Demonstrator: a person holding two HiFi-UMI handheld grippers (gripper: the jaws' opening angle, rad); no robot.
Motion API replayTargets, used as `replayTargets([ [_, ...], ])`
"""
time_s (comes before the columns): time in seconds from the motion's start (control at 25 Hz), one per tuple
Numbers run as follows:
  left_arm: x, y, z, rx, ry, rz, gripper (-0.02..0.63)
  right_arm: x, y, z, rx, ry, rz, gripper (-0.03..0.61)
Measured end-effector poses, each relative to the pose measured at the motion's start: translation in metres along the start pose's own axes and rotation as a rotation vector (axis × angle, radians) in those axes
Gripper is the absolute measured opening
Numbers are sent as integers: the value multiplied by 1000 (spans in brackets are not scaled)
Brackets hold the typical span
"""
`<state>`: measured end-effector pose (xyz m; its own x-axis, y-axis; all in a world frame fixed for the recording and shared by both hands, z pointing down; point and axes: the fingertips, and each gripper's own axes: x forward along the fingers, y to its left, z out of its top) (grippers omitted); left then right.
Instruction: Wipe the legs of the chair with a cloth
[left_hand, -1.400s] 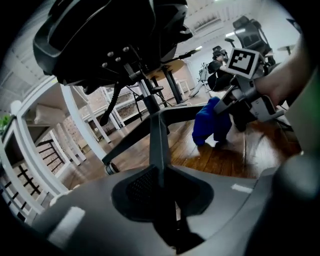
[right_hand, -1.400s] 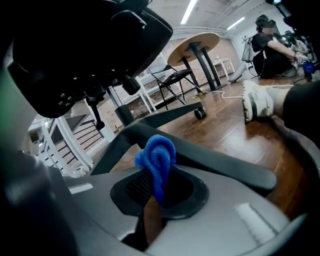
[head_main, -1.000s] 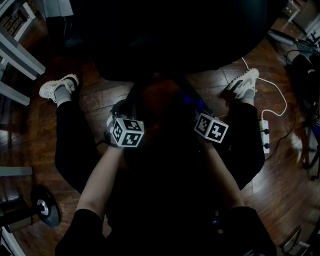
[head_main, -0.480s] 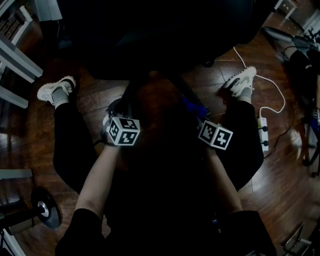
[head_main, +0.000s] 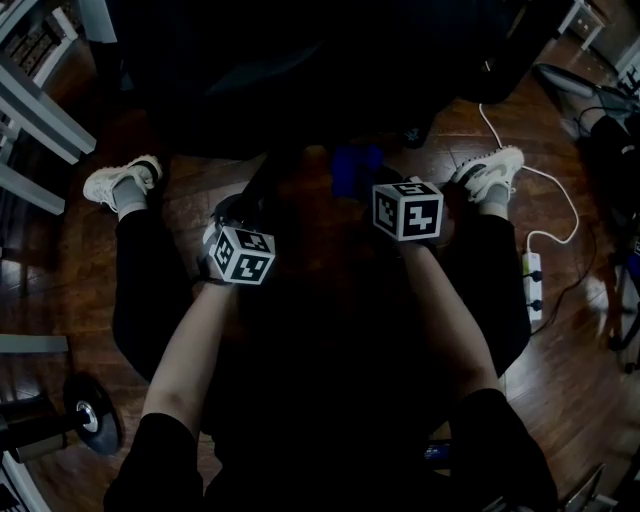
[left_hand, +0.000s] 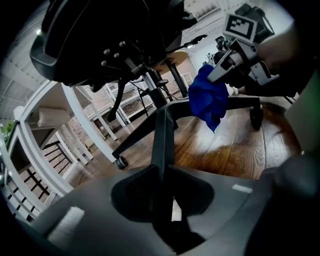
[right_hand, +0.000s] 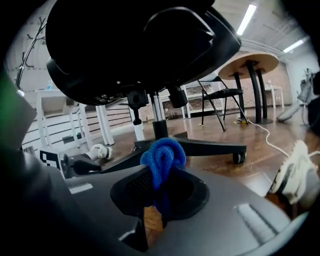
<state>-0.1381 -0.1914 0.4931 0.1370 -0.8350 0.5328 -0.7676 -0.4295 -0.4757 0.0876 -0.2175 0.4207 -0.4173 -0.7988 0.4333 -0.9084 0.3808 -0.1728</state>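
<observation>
A: Where is the room for moving?

B: The wooden floor (head_main: 560, 350) is lying open to the person's right and behind; a white power strip (head_main: 531, 275) and its cable (head_main: 555, 190) are running along that side just beside the right shoe (head_main: 490, 172); a white frame (head_main: 40, 120) is crowding the left edge past the left shoe (head_main: 118, 180); a dark weight (head_main: 90, 420) is sitting at the lower left.

A: And overhead?

B: The chair's black seat (right_hand: 135, 45) is hanging right above both grippers, so headroom is looking tight; a round table (right_hand: 248, 62) and a folding chair (right_hand: 220, 95) are standing well apart in the back.

A: Grippers?

B: The left gripper (left_hand: 162, 200) is clamping the chair leg (left_hand: 162, 135) that is running straight away from it toward the hub; the right gripper (right_hand: 160, 200) is pinching the cloth (right_hand: 162, 157) between its jaws.

A: The cloth's look and place?

B: Bright blue, knitted-looking, bunching into a looped wad above the jaws; in the left gripper view the cloth (left_hand: 207, 100) is drooping in folds to a point, hanging near the hub over the second leg (left_hand: 240, 102), which is ending in a caster (left_hand: 256, 115); contact with that leg is not showing clearly.

A: Other legs?

B: A third leg (left_hand: 137, 142) is reaching left to another caster (left_hand: 120, 162); all are looking black and slim.
</observation>
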Motion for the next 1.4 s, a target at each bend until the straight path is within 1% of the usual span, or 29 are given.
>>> replayTargets([
  [0.16,15,16,-2,16,39,2,81,31,1,15,-114,47,-17,58],
  [0.24,23,24,-4,33,60,-6,81,46,-3,13,-155,93,-51,58],
  [0.32,31,31,-5,42,83,-15,80,55,-9,7,-154,125,-77,57],
  [0.36,34,36,-5,34,94,-19,78,57,-11,4,-138,133,-74,57],
  [0.4,37,41,-6,11,104,-22,77,57,-11,2,-123,143,-64,57],
  [0.44,40,48,-6,-28,109,-25,77,57,-10,0,-115,156,-49,57],
  [0.52,44,60,-6,-123,112,-31,77,54,-6,-6,-123,189,-17,57],
  [0.56,46,64,-7,-155,112,-34,77,51,-4,-11,-130,207,0,57],
  [0.6,49,66,-9,-166,113,-37,77,48,-1,-16,-133,225,19,57],
  [0.72,52,69,-7,-120,116,-34,77,32,6,-36,-121,267,73,57],
  [0.8,54,70,-6,-94,116,-23,77,18,7,-50,-101,271,87,58],
  [0.96,53,67,-6,-90,105,30,77,-7,3,-72,-48,260,100,57],
  [1.04,43,59,2,-61,67,51,77,-16,3,-81,-25,265,108,57],
  [1.08,38,52,8,-54,40,48,77,-20,3,-85,-16,269,112,57],
  [1.12,32,42,14,-66,13,29,77,-24,3,-88,-8,274,116,57],
  [1.2,21,17,25,-149,-28,-40,77,-32,2,-95,3,283,123,58],
  [1.32,9,-16,33,-290,-48,-143,78,-46,2,-108,24,302,138,58],
  [1.4,1,-31,40,-342,-65,-188,77,-56,2,-117,43,315,147,58],
])
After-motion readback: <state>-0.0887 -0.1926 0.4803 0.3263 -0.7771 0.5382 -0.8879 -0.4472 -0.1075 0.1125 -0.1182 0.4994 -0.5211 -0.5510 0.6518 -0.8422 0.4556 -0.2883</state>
